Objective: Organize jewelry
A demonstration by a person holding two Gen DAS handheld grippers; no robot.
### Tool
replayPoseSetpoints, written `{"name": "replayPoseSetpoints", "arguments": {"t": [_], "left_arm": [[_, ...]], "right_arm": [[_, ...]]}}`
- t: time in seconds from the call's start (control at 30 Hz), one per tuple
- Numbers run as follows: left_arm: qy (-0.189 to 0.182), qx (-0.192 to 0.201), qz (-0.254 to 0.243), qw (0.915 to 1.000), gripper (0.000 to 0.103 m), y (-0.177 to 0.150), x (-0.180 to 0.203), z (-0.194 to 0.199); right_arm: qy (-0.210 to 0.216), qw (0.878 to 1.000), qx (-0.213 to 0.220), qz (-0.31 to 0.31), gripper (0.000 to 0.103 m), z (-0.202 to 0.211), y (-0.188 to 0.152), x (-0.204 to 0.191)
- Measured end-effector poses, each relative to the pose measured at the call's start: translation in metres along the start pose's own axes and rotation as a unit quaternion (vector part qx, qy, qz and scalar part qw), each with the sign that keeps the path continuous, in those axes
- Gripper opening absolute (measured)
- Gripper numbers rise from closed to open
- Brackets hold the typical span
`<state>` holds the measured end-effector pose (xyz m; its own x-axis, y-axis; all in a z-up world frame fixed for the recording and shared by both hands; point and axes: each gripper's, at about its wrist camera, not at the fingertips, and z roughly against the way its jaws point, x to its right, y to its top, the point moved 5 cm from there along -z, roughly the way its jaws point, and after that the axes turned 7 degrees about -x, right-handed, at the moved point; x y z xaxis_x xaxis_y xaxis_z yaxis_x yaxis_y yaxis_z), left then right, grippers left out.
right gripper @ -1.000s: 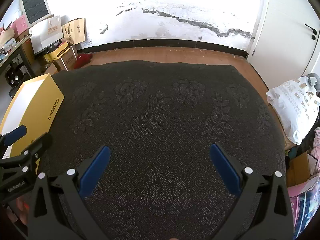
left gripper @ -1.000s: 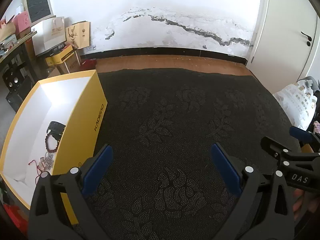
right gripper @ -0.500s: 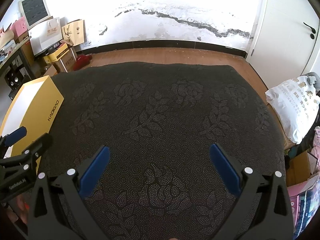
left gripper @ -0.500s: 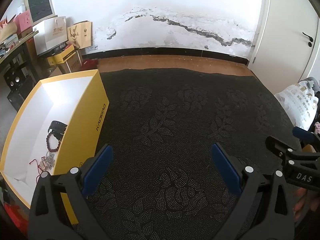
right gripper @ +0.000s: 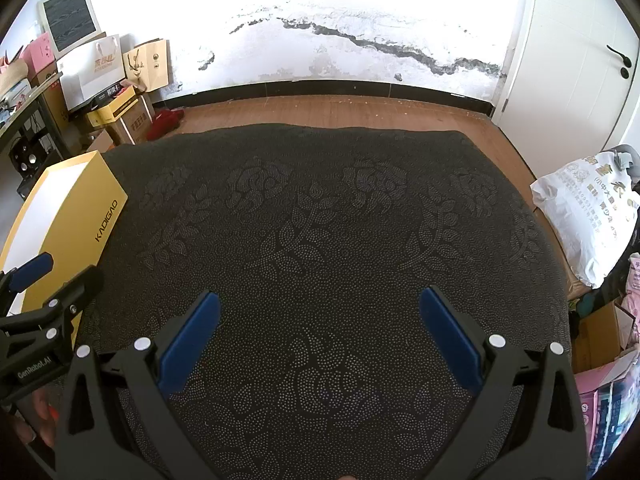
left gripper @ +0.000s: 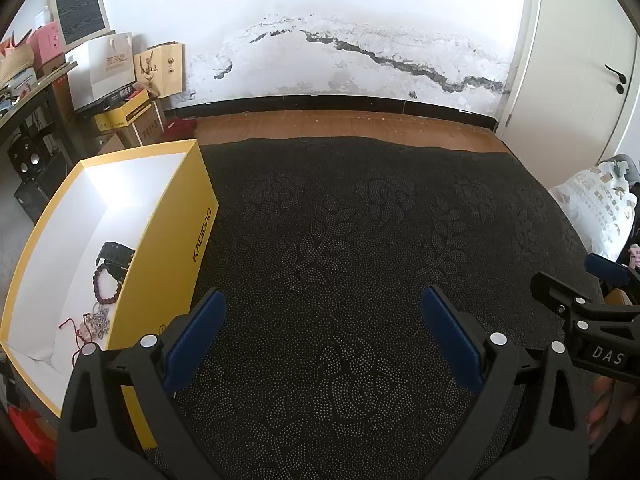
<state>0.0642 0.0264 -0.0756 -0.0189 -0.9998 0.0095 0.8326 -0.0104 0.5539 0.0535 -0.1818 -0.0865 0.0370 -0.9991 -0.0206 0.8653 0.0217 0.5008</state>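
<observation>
Cracked white wall (left gripper: 360, 52) (paint peeling), wooden floor (left gripper: 340, 124), white door (left gripper: 580, 60)

yellow box (left gripper: 160, 264) – open | beaded bracelet (left gripper: 106, 288), chain (left gripper: 98, 320), black band (left gripper: 114, 258) – inside

Both wrist cameras look forward and down over the dark mat (left gripper: 340, 240) toward the cracked wall (right gripper: 320, 20); left one nearer the yellow box (left gripper: 168, 240); both share mat, wall, box.

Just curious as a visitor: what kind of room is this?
Probably a lived-in home room used partly for storage: a dark floral carpet on wood flooring, a white door, and gift bags and boxes stacked in the corner.
</observation>
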Motion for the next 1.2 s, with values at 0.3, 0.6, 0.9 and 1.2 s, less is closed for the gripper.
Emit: {"name": "replayPoseSetpoints", "arguments": {"t": [0.3,0.6,0.9,1.2], "left_arm": [[0.000,-0.001,0.001,1.0000,0.096,0.0000,0.0002,0.0003],[0.001,-0.004,0.005,1.0000,0.097,-0.0006,-0.0012,0.0010],[-0.004,-0.015,0.011,0.9998,0.097,-0.0006,-0.0026,-0.0037],[0.000,-0.009,0.005,0.9999,0.097,-0.0002,-0.0008,-0.0015]], "right_arm": [[0.000,1.000,0.001,-0.001,0.097,0.0012,-0.0001,0.0000],[0.000,1.000,0.001,-0.001,0.097,0.0024,-0.0005,0.0001],[0.000,1.000,0.002,-0.001,0.097,0.0025,-0.0003,-0.0001],[0.002,1.000,0.002,0.001,0.097,0.0037,-0.0002,-0.0010]]}}
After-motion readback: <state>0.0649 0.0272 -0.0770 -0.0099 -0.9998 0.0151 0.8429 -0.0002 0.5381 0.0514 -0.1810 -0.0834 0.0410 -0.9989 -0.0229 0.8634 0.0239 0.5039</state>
